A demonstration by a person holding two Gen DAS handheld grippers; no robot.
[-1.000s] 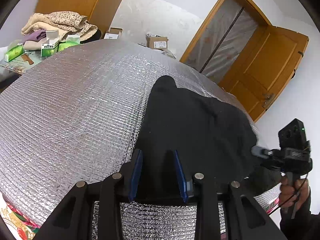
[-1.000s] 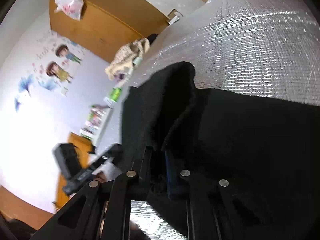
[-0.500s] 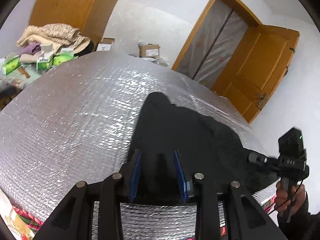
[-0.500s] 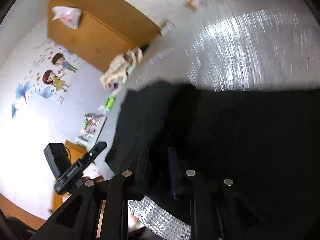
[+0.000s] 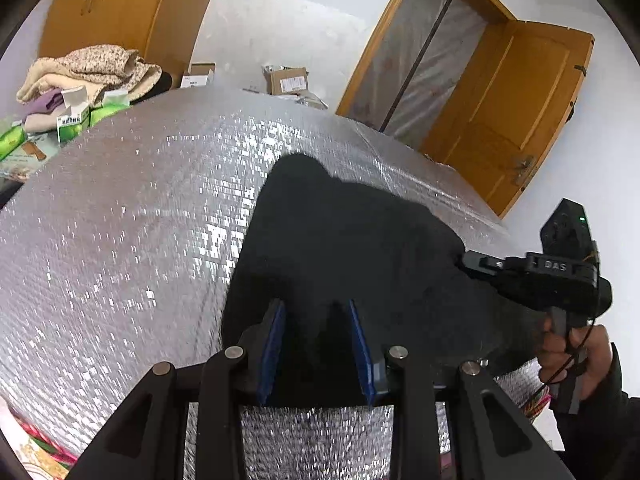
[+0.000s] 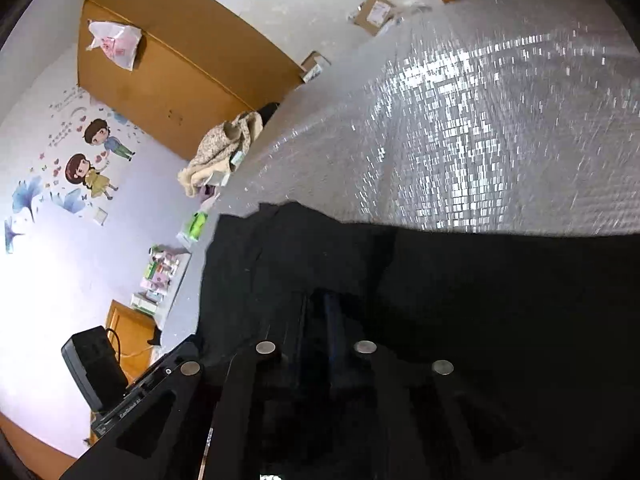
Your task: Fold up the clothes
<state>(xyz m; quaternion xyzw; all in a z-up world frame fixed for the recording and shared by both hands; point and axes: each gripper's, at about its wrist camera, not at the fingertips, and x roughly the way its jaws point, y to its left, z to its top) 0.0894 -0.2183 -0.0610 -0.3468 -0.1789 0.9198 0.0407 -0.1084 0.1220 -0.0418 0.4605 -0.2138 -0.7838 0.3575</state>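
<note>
Both wrist cams close, angled down; both share black garment [image 5: 352,248] on foil surface [image 5: 132,220].

Left gripper [image 5: 316,344]: black frame, angular cut-out linkage arms, round silver pivot screws, blue pads lining both fingers [image 5: 272,352]. Right gripper [image 6: 316,320]: same black frame and silver screws; pad colour too dark to tell. Its body carries white lettering, a green indicator light and a thin black cable. The person's hand [image 5: 576,356] emerges from a dark sleeve [image 5: 612,412].

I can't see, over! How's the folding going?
Left tool open over black garment. Right tool just closing on its edge, grip unclear. Nothing blocking.
</note>
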